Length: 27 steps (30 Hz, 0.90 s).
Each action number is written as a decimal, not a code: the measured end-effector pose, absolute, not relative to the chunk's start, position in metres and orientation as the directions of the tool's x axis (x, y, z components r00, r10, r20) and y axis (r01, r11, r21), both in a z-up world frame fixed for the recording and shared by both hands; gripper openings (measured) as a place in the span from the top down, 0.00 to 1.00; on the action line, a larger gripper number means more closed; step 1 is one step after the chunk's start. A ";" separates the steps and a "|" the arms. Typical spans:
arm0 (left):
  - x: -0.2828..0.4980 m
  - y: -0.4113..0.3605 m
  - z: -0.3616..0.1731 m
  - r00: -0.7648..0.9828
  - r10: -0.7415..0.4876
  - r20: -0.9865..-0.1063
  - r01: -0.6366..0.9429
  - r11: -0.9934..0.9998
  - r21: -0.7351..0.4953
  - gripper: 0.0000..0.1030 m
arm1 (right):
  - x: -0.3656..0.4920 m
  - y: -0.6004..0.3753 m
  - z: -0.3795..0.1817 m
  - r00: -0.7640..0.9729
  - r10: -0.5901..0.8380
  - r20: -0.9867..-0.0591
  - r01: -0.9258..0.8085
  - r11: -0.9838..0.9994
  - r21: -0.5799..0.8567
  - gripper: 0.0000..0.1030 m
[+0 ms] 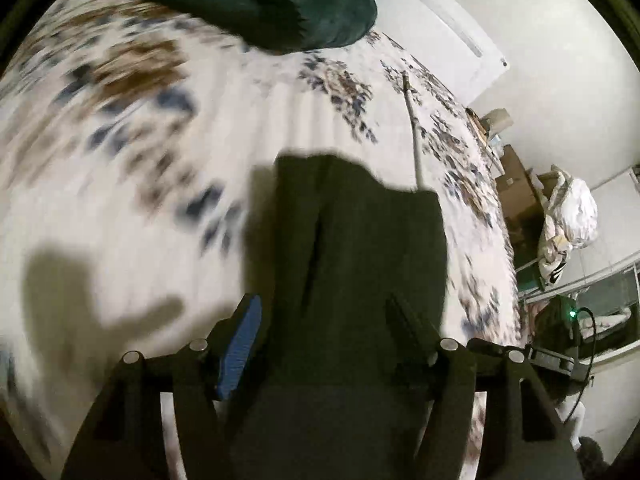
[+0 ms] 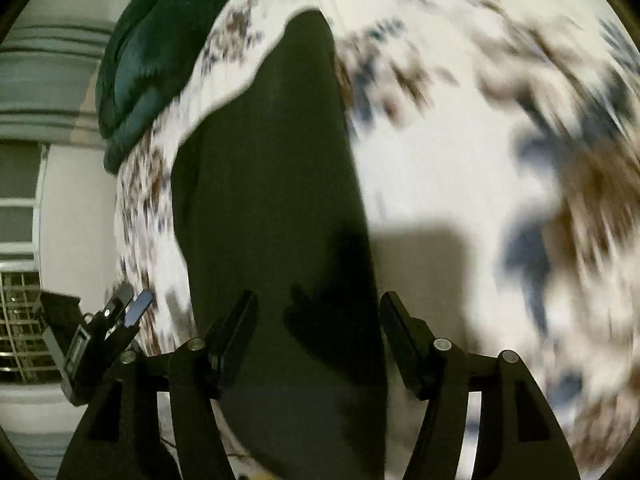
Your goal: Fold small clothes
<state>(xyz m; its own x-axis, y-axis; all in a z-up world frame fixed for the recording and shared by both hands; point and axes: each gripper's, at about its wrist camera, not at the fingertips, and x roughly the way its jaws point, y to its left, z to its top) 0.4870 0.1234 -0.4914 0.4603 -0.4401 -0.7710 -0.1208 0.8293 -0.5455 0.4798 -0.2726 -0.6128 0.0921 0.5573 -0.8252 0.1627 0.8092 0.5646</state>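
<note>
As far as both blurred views show, your dark garment (image 1: 360, 248) lies as a long narrow strip on the floral bedspread (image 1: 120, 208), seemingly part-folded, with folds remaining. Your left gripper (image 1: 324, 320) and right gripper (image 2: 318, 316) stand spread, grasping nothing, straddling the cloth.

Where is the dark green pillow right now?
The dark green pillow lies at the bed's far edge, beyond the dark garment on the floral bedsheet, near the wall.

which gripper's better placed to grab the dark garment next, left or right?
Marginally right, as a judgement. Both grippers, left and right, have open jaws over the dark garment. The right view shows its full length and far corner on the floral bedsheet; both views are motion-blurred.
</note>
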 end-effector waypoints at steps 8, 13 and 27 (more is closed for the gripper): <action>0.573 0.126 -0.547 0.361 -0.458 -0.812 -0.070 0.855 -0.514 0.96 | 0.564 -0.237 -0.666 0.076 0.564 -0.822 0.233 0.792 0.565 0.52; 0.591 0.135 -0.542 0.353 -0.468 -0.810 0.011 0.868 -0.496 0.96 | 0.564 -0.235 -0.667 0.113 0.515 -0.850 0.253 0.812 0.526 0.76; 0.538 0.145 -0.513 0.349 -0.513 -0.784 0.008 0.838 -0.545 0.46 | 0.542 -0.227 -0.649 0.066 0.473 -0.879 0.241 0.847 0.474 0.42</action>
